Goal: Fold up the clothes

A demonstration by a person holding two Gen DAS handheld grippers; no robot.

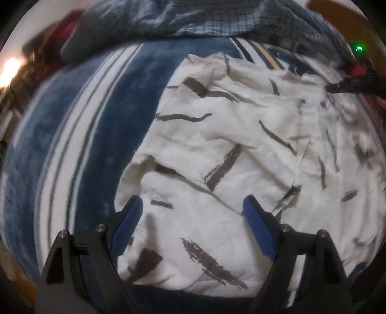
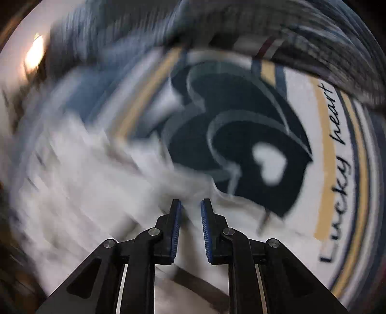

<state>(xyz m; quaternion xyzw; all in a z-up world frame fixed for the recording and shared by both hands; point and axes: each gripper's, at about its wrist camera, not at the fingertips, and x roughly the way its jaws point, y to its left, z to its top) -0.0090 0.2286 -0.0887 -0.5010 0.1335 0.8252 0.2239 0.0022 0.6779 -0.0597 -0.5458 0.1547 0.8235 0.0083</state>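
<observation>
A white garment point(image 1: 229, 149) with dark brush-stroke marks lies crumpled and partly folded on a blue and white striped blanket point(image 1: 79, 125). My left gripper point(image 1: 193, 205) hovers over its near part, wide open and empty. My right gripper point(image 2: 191, 205) has its blue pads a narrow gap apart, over a blurred edge of the white garment point(image 2: 96, 181); nothing shows clamped between them. It also shows at the right edge of the left wrist view point(image 1: 354, 84), at the garment's far right corner.
A pile of checked blue-grey clothes point(image 1: 193, 21) lies at the far side of the blanket. The blanket point(image 2: 301, 135) carries a dark emblem with a heart and the words "Lucky heart". A bright lamp point(image 1: 9, 67) glows at the left.
</observation>
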